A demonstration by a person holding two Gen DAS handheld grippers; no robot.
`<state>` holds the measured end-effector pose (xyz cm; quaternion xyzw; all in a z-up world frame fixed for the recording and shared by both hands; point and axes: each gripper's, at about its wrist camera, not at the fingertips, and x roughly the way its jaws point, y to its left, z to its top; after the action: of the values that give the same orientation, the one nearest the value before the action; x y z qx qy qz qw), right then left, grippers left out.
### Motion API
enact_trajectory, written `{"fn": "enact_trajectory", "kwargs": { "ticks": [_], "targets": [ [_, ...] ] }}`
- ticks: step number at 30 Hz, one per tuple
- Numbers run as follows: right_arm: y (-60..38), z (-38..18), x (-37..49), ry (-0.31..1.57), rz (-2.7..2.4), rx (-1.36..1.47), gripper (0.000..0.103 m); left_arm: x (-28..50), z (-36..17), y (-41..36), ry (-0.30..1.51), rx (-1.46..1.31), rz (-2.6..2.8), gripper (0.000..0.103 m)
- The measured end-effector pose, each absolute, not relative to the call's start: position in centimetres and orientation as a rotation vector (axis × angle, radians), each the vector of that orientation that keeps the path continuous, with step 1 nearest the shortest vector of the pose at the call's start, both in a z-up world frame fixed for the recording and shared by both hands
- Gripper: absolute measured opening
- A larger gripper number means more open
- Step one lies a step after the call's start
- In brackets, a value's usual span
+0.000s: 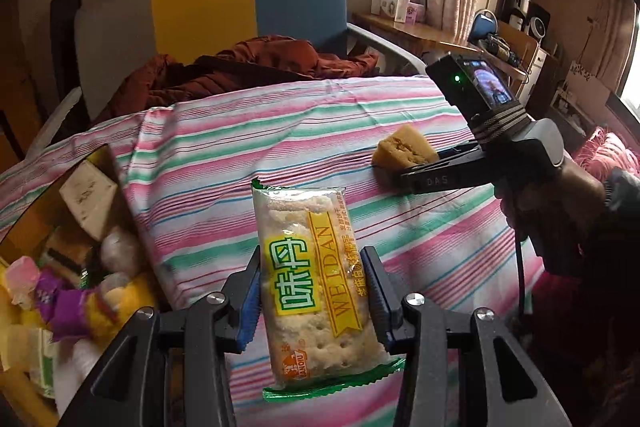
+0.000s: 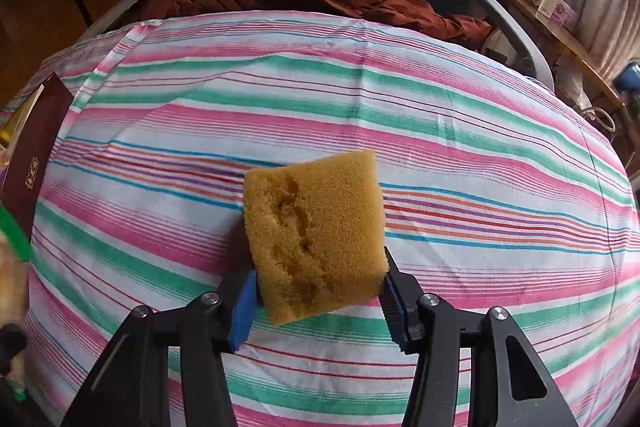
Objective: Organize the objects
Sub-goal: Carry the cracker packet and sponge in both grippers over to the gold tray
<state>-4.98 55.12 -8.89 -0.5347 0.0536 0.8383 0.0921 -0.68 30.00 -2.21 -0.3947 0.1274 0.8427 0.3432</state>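
Cracker packet [image 1: 316,283] is sitting right in the lower middle of the left wrist view, standing lengthwise between the two fingers of the left gripper [image 1: 314,297]. The blue pads are pressing on its clear wrapper from both sides, so the tongs are holding it at a fairly narrow gap, and the green crimped end is hanging down below the pads. It's hovering over the striped cloth [image 1: 328,131], clear of the surface.

Over on the right of that same frame, the right gripper [image 1: 414,167] is reaching in from the edge, a hand [image 1: 556,199] wrapping its handle. The yellow sponge [image 2: 314,235] is sitting between its tips. In the right wrist view the sponge is filling the centre, tilted a bit, with the blue pads touching its lower corners on both sides; the jaws are closing in on it and it's resting against the cloth.

At the lower left of the left wrist view, an open box [image 1: 108,171] is holding a jumble of wrapped snacks [image 1: 72,303].
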Motion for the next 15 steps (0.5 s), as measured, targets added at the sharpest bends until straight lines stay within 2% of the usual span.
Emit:
{"fn": "enact_trajectory", "kwargs": {
  "ticks": [8,15],
  "targets": [
    [50.9,-6.4,-5.4,0.154,2.555,-1.586,0.053,-1.8,0.9,21.5,0.205,-1.015,2.327,0.046],
    [42.7,-2.5,-5.5,0.138,2.767,-1.519,0.053,-2.7,0.5,14.7,0.109,-1.093,2.436,0.046]
  ]
}}
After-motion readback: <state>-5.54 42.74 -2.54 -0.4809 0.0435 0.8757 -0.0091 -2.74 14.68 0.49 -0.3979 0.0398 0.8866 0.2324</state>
